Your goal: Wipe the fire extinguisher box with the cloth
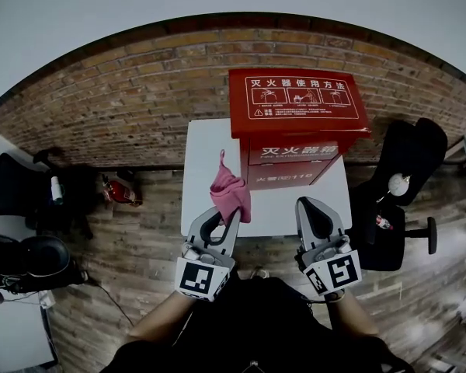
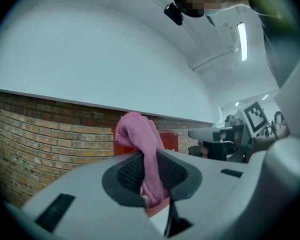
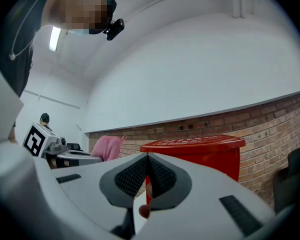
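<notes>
A red fire extinguisher box (image 1: 299, 127) with white print stands at the back of a white table (image 1: 206, 158), against the brick wall. My left gripper (image 1: 225, 212) is shut on a pink cloth (image 1: 231, 190), which sticks up between its jaws just left of the box front. In the left gripper view the pink cloth (image 2: 142, 154) stands between the dark pads, with the red box (image 2: 167, 140) behind it. My right gripper (image 1: 314, 208) is shut with nothing in it, near the table's front right. Its own view shows the box (image 3: 200, 151) ahead and the cloth (image 3: 106, 146) at left.
A black office chair (image 1: 404, 185) stands right of the table, close to my right gripper. Black bags and chairs (image 1: 31, 216) lie on the wooden floor at the left. The brick wall (image 1: 124, 99) runs behind the table.
</notes>
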Available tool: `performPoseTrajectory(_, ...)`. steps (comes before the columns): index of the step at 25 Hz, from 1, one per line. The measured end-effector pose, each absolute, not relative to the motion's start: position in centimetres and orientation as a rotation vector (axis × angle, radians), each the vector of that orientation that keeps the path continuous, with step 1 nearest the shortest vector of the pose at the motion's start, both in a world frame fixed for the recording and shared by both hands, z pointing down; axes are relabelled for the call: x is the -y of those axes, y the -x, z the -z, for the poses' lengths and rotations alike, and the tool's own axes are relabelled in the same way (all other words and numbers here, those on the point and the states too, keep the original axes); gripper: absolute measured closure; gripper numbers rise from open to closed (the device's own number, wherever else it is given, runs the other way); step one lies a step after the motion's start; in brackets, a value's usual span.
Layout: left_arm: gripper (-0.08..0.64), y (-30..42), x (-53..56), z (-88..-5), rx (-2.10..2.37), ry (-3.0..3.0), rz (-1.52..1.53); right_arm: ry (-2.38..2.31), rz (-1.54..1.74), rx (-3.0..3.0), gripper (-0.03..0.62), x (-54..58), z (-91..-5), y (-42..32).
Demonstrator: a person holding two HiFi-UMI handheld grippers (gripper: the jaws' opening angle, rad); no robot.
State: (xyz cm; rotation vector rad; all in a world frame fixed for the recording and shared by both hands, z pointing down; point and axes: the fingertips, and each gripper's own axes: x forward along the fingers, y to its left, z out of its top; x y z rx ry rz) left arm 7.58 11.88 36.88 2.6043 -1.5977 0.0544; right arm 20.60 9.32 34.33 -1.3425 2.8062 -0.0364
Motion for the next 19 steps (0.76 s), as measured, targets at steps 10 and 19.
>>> performPoseTrajectory(10, 0.469, -9.5, -16.8, -36.3, 1.714, -2.549, -0.070, 1.234, 0.049, -2.856, 0.572, -12.8, -35.2, -22.5)
performPoseTrajectory(19, 0.468, -10.5, -18.9, -35.4, 1.721, -2.538, -0.049, 1.204, 0.030, -2.892, 0.572, -14.8, -34.8, -23.1)
